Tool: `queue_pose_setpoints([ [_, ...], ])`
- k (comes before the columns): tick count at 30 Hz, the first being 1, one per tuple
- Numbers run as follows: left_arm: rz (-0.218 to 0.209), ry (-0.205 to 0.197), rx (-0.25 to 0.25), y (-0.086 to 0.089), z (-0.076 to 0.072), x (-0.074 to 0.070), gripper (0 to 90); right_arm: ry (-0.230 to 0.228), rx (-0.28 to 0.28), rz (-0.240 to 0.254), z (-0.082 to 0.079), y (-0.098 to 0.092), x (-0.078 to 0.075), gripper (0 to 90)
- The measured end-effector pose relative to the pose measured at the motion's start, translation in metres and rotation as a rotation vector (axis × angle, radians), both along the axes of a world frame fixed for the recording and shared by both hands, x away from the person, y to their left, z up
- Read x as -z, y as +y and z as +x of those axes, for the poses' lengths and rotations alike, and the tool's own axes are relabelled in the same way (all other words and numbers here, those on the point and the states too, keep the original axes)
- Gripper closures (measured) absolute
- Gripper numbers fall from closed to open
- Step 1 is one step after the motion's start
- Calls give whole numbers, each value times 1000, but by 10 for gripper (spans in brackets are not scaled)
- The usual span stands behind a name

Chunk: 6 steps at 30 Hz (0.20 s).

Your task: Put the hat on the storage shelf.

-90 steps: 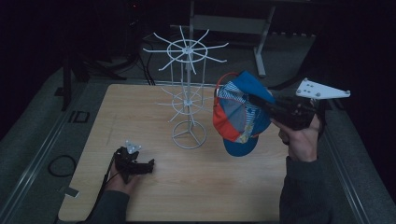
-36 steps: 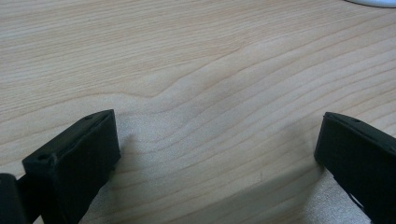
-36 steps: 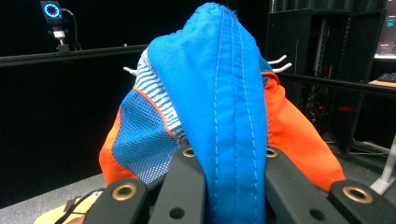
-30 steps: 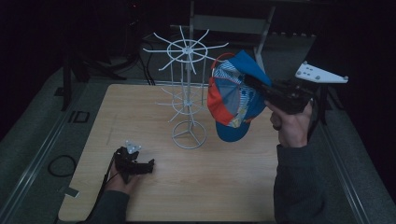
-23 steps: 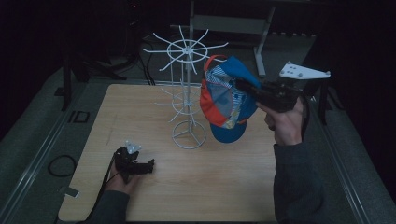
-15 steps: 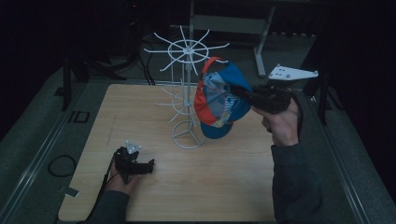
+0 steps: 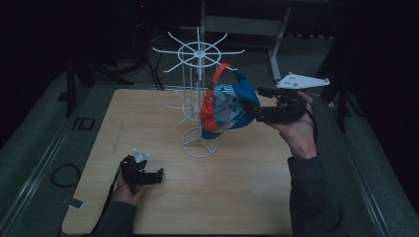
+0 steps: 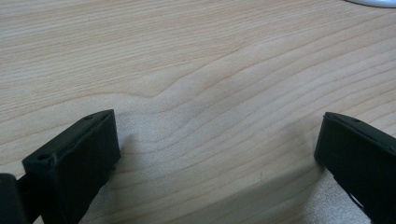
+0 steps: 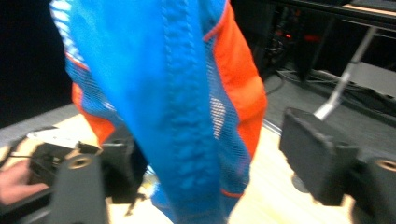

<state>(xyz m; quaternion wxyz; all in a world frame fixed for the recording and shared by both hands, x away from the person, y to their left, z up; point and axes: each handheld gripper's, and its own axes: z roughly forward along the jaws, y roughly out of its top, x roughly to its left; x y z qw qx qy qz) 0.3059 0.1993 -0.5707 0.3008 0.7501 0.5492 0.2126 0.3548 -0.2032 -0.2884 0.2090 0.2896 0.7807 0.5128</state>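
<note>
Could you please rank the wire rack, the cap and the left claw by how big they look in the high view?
1. Wire rack, clearly the largest.
2. Cap, held up nearer the camera, so it may look bigger than it is.
3. Left claw, the smallest.

My bench [image 7: 237, 197] is a pale wood-grain top, its long grain lines showing close up in my left gripper view. The white wire rack [image 7: 198, 94] stands on it by its round ring base, toward the far side and about midway across. My left gripper [image 7: 143, 174] rests on the wood nearer to me than that rack and off to its left, well apart from it, with its jaws spread wide over bare wood.
</note>
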Motion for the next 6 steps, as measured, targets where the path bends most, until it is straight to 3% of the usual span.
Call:
queue_pose_setpoints([
  [6,0,-1,-1,0,0,0,0,5,-10,-14,-4,2,5,173],
])
